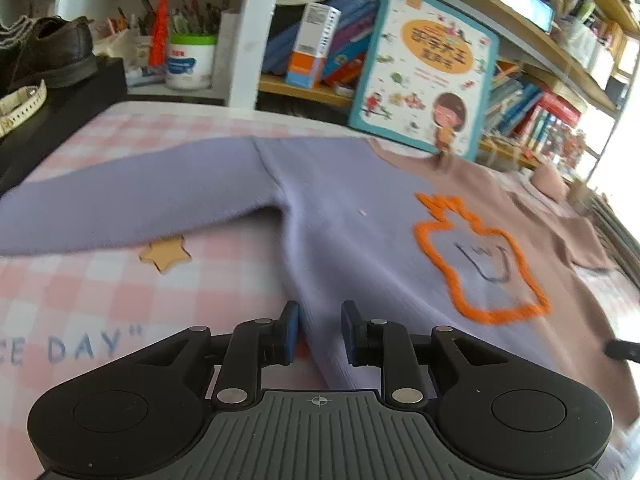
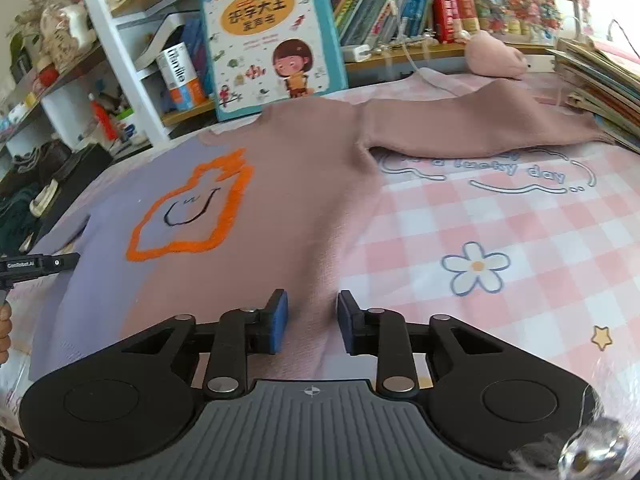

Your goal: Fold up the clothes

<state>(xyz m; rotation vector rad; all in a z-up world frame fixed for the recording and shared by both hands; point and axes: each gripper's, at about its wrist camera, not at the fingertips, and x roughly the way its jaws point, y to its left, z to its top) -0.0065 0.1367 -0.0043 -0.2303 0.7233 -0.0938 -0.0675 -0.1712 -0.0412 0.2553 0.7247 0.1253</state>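
A two-tone sweater (image 1: 352,216) lies flat, front side up, on a pink-and-white checked sheet (image 1: 120,300). The left gripper (image 1: 320,332) has its jaws parted, the blue pads (image 1: 291,334) straddling the lavender side edge near the hem; whether they touch the cloth cannot be told. Left of and beyond this gripper the lavender sleeve (image 1: 132,196) stretches outward, with a star print (image 1: 165,255) just below it. Ahead and to the right sits the orange-outlined motif (image 1: 476,256); beyond it a children's book (image 1: 424,68) leans against the shelves (image 1: 540,92). The right gripper (image 2: 312,320) is likewise open, its fingers bracketing the mauve side edge near the hem. To its left shows the left gripper's tip; ahead and to the right the mauve sleeve (image 2: 472,124) extends toward stacked books (image 2: 600,80). A flower print (image 2: 476,266) lies just right of the gripper.
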